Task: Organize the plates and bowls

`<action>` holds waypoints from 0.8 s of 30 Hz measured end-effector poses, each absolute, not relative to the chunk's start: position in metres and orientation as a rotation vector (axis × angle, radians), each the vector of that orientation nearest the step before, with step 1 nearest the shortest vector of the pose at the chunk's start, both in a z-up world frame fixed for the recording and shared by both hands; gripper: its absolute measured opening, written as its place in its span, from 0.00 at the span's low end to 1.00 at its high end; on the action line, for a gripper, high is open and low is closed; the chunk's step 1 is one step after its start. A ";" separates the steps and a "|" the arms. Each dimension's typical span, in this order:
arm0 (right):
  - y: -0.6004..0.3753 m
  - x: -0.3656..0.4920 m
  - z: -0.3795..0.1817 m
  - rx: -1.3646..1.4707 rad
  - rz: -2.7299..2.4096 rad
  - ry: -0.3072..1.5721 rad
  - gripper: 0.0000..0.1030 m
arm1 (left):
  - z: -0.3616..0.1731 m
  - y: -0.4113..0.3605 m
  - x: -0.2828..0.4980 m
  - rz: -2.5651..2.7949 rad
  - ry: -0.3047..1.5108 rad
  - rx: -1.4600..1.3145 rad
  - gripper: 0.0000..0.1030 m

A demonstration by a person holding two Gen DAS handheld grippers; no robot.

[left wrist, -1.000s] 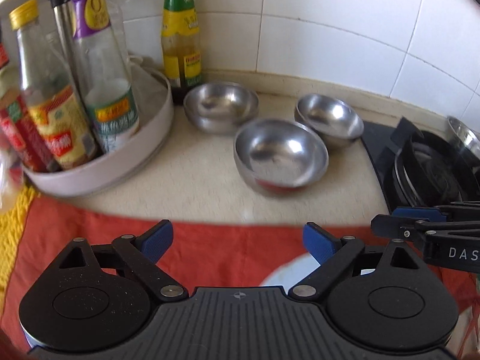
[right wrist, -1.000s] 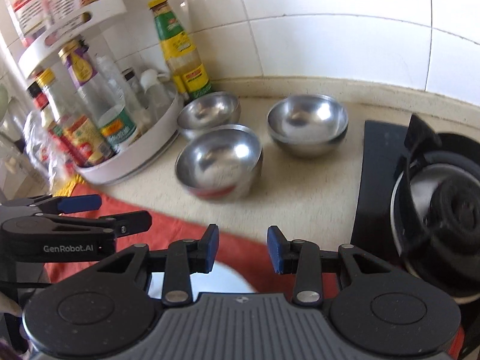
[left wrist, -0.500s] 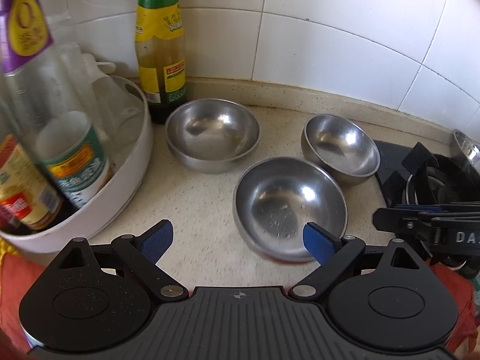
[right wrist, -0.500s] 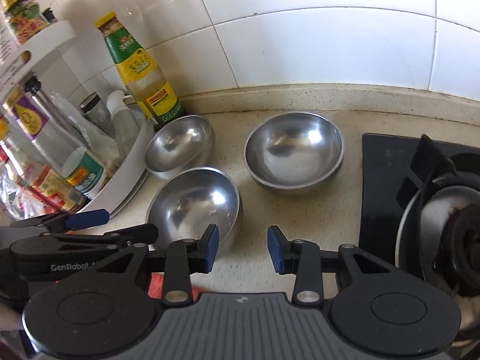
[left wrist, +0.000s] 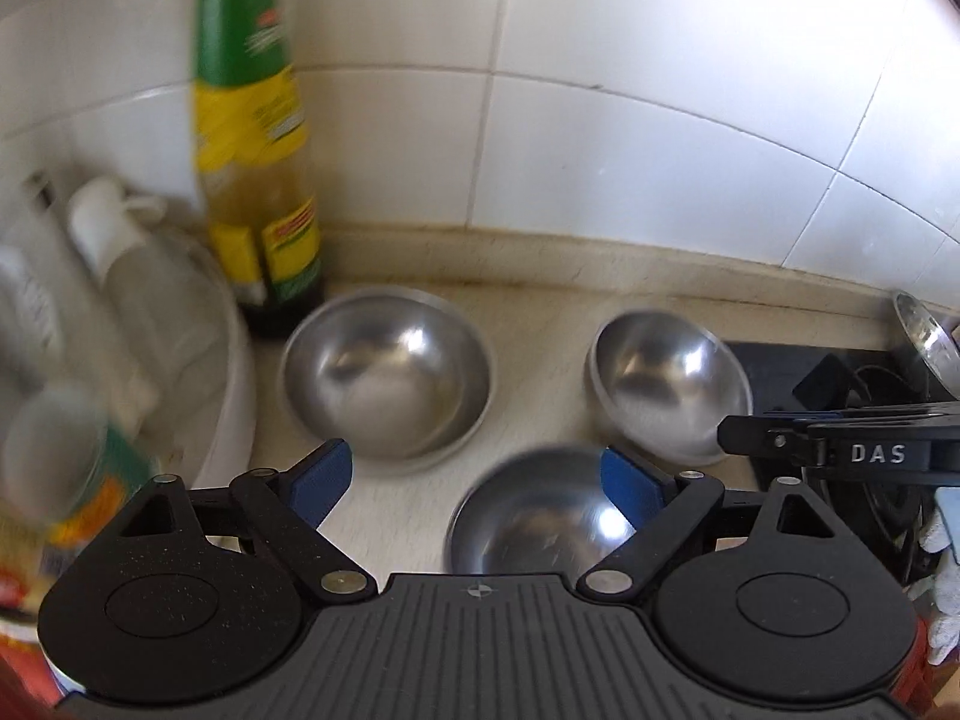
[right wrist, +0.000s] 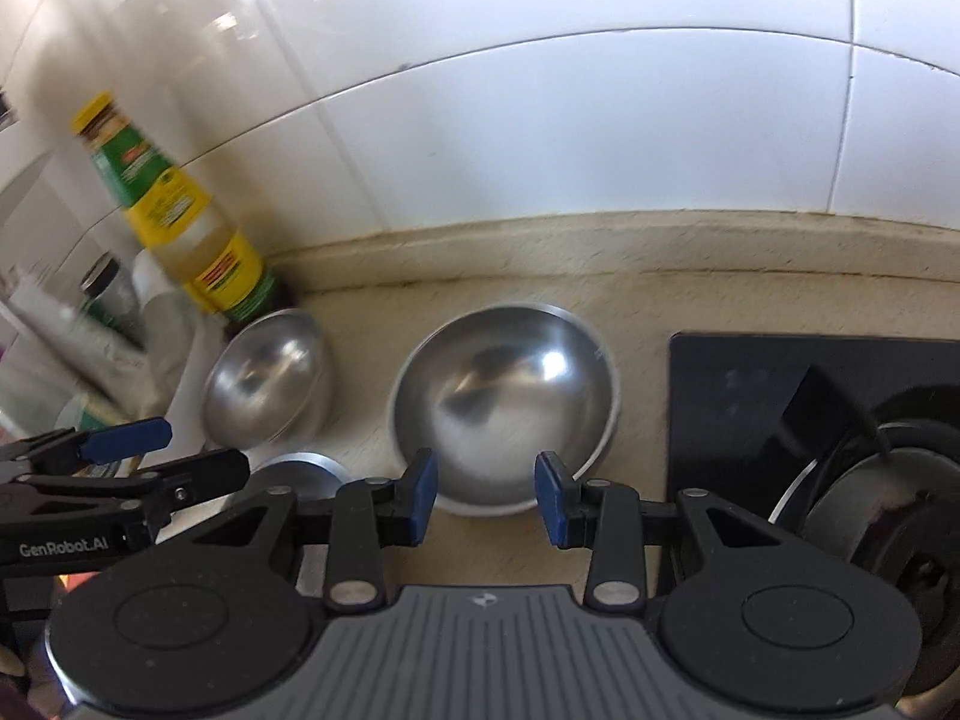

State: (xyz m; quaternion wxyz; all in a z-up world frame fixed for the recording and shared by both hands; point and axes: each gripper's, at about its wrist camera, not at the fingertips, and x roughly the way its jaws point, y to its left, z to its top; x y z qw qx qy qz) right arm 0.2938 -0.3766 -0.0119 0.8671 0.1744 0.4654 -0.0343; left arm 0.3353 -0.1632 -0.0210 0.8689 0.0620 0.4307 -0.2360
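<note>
Three steel bowls on the beige tabletop near its back edge, under the white tiled wall. Left bowl (left wrist: 387,381) just beside the green-and-yellow sauce bottle (left wrist: 255,138) and the white round rack (left wrist: 231,396) of bottles at the left end. Right bowl (left wrist: 669,384) close to the black stove (left wrist: 840,372), at the right end. Nearest bowl (left wrist: 540,519) in front of the other two, toward the front edge — partly hidden behind the left gripper.

Left gripper (left wrist: 477,480) above the nearest bowl, blue fingers (left wrist: 318,474) wide apart and just closing a little; right fingertip over that bowl's rim, no sure contact, nothing gripped.

Right gripper (right wrist: 486,498) at the near rim of the right bowl (right wrist: 504,402), fingers (right wrist: 420,495) narrow with a gap between them — nothing clamped, bowl rim showing behind the gap. Left bowl (right wrist: 267,381) beside the sauce bottle (right wrist: 180,222); only a sliver of the nearest bowl (right wrist: 300,471) visible behind the left gripper's (right wrist: 126,462) arm.
</note>
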 end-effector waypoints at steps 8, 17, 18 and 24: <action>-0.406 0.309 -0.027 0.428 -0.133 1.000 0.37 | -0.027 -0.228 0.368 -0.575 0.905 0.191 0.86; -0.416 0.318 -0.051 0.483 -0.119 1.060 0.36 | -0.078 -0.272 0.407 -0.606 1.102 0.214 0.59; -0.415 0.319 -0.054 0.483 -0.117 1.066 0.31 | -0.083 -0.275 0.409 -0.631 1.137 0.203 0.50; -0.422 0.300 -0.044 0.476 -0.106 1.036 0.24 | -0.090 -0.279 0.390 -0.674 1.143 0.252 0.45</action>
